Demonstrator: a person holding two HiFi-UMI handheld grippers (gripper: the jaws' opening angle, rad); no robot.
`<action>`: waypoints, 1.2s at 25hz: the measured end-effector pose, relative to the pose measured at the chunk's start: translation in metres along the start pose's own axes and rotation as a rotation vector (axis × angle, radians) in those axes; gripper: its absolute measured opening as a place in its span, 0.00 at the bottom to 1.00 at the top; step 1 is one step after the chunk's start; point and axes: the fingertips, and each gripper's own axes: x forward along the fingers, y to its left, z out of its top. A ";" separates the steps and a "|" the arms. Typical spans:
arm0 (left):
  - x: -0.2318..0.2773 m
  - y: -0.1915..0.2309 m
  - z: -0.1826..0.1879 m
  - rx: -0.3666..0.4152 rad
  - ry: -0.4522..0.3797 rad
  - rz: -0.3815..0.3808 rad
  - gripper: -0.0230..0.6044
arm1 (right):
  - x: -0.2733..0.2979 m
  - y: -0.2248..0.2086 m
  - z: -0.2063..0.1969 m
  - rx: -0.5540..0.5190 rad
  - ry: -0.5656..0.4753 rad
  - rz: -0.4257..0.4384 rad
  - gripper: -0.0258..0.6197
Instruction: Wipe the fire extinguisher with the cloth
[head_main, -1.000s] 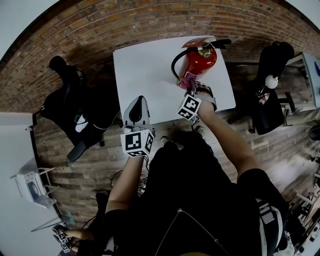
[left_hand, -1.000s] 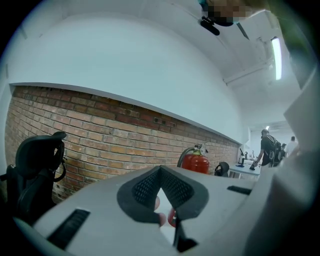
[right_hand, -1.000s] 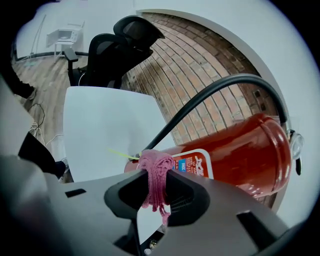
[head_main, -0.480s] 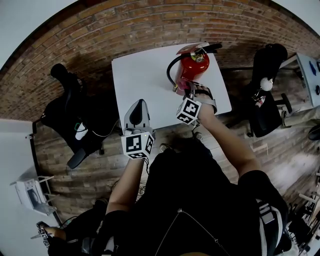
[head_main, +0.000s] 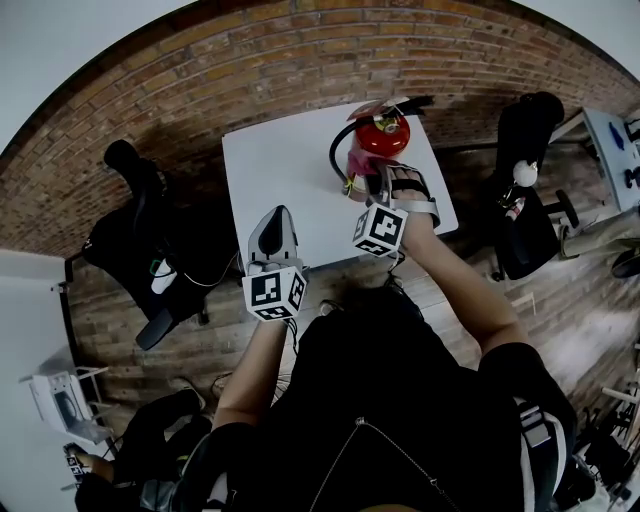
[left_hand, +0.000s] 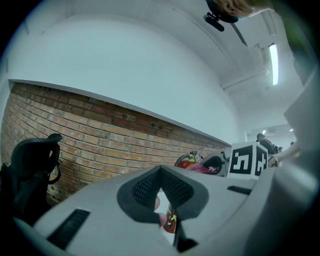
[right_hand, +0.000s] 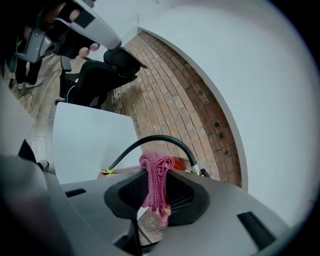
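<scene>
Since a second ago the red metal fire extinguisher (head_main: 380, 135) has come to show nearly end-on from above rather than leaning toward 1 o'clock, while both grippers have kept much the same posts. It stands at the 1 o'clock part of the white square table (head_main: 285, 170), its valve head uppermost and its black rubber hose (right_hand: 150, 138) looping out to 9 o'clock.

The right gripper (head_main: 372, 180) sits at the extinguisher's 6 o'clock, its jaws clamped on a bunched pink knitted cloth (right_hand: 157, 187). The cloth's folded top pokes up between the dark pads and its ragged end hangs below them. From the head view the cloth appears to rest against the cylinder's 7 o'clock side, though the contact itself is too small to confirm.

The left gripper (head_main: 277, 215) hangs over the table's near edge at about 7 o'clock, well apart from the extinguisher — its jaws pressed together with nothing between them. Its own view looks past its pads to the extinguisher and the right gripper's marker cube (left_hand: 247, 160).

A red brick wall (left_hand: 100, 135) runs behind the table at 12 o'clock. One black office chair (head_main: 130, 210) stands at the table's 9 o'clock, and a second black chair (head_main: 530, 200) stands at 3 o'clock on the wooden plank floor (head_main: 560, 320).
</scene>
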 end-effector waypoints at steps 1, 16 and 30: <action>0.000 0.001 0.001 0.000 -0.002 0.000 0.05 | -0.004 -0.006 0.003 -0.006 -0.008 -0.015 0.20; 0.003 -0.002 0.010 0.018 -0.014 0.004 0.05 | 0.004 -0.041 0.024 -0.157 -0.180 -0.249 0.20; 0.041 -0.040 0.013 0.039 -0.007 0.053 0.05 | -0.015 -0.039 -0.018 -0.144 -0.301 -0.159 0.20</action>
